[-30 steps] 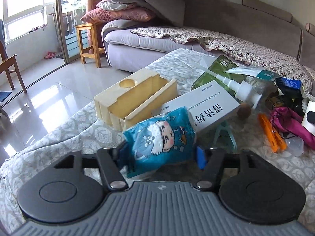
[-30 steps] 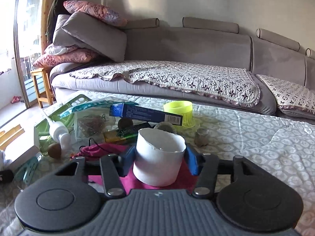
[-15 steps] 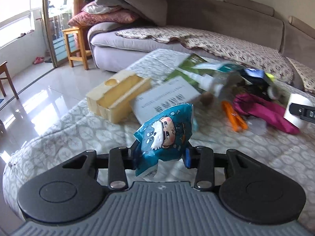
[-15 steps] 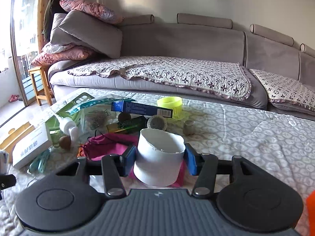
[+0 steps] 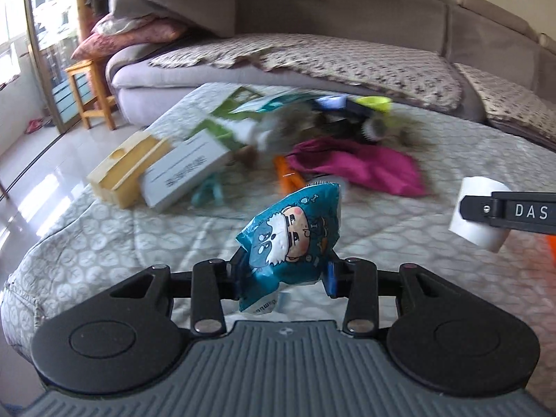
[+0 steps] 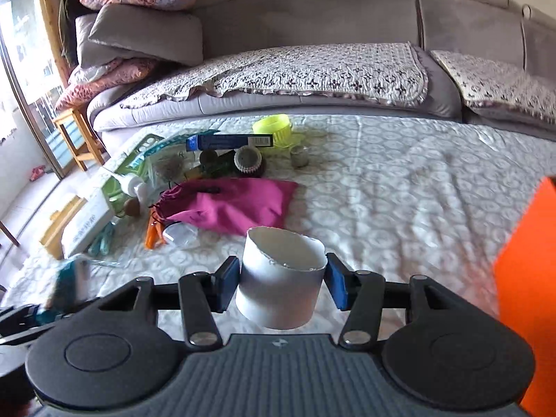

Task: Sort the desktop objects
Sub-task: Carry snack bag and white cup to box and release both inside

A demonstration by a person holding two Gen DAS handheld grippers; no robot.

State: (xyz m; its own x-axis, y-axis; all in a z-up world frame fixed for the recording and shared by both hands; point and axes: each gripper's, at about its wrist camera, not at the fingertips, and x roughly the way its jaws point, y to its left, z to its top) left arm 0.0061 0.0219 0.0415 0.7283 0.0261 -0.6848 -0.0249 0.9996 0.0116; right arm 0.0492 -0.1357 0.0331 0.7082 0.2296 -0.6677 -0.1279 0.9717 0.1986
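A blue snack packet point(image 5: 292, 236) with a cartoon face hangs above the quilted tabletop point(image 5: 104, 243), pinched at its lower half by my left gripper point(image 5: 285, 271). My right gripper point(image 6: 283, 278) is shut on a white paper tube point(image 6: 281, 285), which stands upright between the blue pads and clear of the cloth. In the left wrist view the same white tube point(image 5: 476, 215) shows at the right edge with one black finger point(image 5: 514, 210) across it. The right wrist view catches the blurred blue packet point(image 6: 66, 288) at its lower left.
A cluttered pile lies ahead: magenta pouch point(image 6: 236, 205), wooden box point(image 5: 128, 166), white carton point(image 5: 184, 173), orange clip point(image 6: 153, 232), blue box point(image 6: 229, 142), yellow-green cup point(image 6: 274, 128). An orange bin wall point(image 6: 521, 278) rises at the right. A grey sofa point(image 6: 312, 34) stands behind.
The left jaws narrowed onto the packet and lifted it off the table. Both grippers rose and drew back from the pile, the right one still carrying the white tube.
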